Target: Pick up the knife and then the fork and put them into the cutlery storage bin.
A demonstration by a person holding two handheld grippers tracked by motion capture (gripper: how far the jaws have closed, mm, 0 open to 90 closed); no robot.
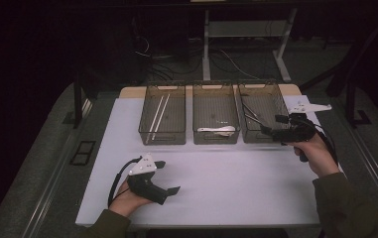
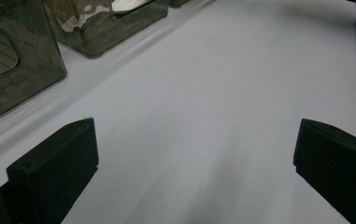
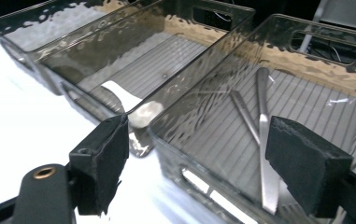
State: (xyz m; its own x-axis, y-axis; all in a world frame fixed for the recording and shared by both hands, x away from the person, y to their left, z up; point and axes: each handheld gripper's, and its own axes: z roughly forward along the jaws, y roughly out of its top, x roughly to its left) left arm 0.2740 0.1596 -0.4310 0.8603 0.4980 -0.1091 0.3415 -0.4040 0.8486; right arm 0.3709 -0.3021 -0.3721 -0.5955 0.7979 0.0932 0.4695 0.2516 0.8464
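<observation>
**White desk, three smoked bins**

Two slim, shiny metal utensils (image 3: 264, 140) lie crossed on the ribbed floor of the right smoky clear plastic bin (image 1: 262, 87). Right tool (image 1: 272, 124) hovers at its near rim, jaws spread, empty. Left tool (image 1: 169, 177) rests spread over bare desk (image 1: 226, 183).

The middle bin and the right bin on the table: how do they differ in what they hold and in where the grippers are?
The middle bin holds a white spoon lying near its front wall; the right bin holds long metal utensils.
The right gripper, jaws open, hangs at the right bin's front corner; no gripper is near the middle bin.
Both are smoky transparent bins with handle cut-outs, side by side.
</observation>
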